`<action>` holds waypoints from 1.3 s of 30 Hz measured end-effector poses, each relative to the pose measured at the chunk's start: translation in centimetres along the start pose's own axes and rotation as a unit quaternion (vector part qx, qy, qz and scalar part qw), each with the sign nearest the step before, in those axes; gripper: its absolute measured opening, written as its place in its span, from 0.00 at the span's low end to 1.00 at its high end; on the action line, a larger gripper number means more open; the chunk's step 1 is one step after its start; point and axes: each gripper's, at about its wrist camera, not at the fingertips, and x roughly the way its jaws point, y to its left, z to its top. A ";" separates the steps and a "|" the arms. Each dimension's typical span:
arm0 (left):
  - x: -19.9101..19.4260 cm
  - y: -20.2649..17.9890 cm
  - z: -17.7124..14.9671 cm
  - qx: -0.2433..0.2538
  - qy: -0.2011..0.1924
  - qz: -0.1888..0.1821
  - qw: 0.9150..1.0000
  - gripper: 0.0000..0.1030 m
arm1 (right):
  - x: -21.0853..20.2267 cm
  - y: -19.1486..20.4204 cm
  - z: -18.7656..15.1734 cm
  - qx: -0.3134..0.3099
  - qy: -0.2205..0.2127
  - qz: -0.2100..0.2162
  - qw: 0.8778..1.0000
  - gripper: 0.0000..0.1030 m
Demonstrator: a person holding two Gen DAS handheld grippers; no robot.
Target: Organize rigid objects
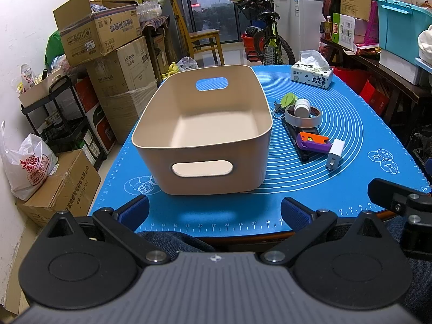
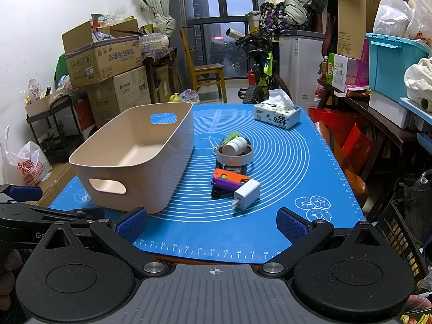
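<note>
An empty beige bin (image 1: 216, 145) (image 2: 127, 172) stands on the blue mat (image 1: 351, 145) (image 2: 291, 162). To its right lies a pile of small items: a white charger (image 1: 334, 153) (image 2: 247, 193), an orange and purple toy (image 1: 313, 141) (image 2: 229, 179), a grey ring (image 1: 303, 120) (image 2: 234, 158) with a white bottle (image 1: 301, 108) (image 2: 235, 145) in it, and a green round object (image 1: 289, 98) (image 2: 232, 135). My left gripper (image 1: 214, 212) is open and empty at the mat's near edge, before the bin. My right gripper (image 2: 212, 224) is open and empty, before the pile.
A tissue box (image 1: 311, 75) (image 2: 278, 116) sits at the mat's far right. Cardboard boxes (image 1: 100, 35) and a black cart (image 1: 62, 124) stand left of the table. A cluttered shelf (image 2: 378, 102) runs along the right. A bicycle (image 1: 267, 40) and wooden chair (image 1: 202, 40) stand behind.
</note>
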 end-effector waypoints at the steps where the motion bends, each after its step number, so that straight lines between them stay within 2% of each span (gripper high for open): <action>1: 0.0 0.0 0.0 0.000 0.000 0.000 1.000 0.99 | 0.0 0.0 0.0 0.000 0.000 0.000 1.000 0.98; 39: -0.3 0.1 0.0 0.002 -0.001 0.001 1.000 0.99 | 0.0 0.0 0.0 -0.001 -0.001 0.000 1.000 0.98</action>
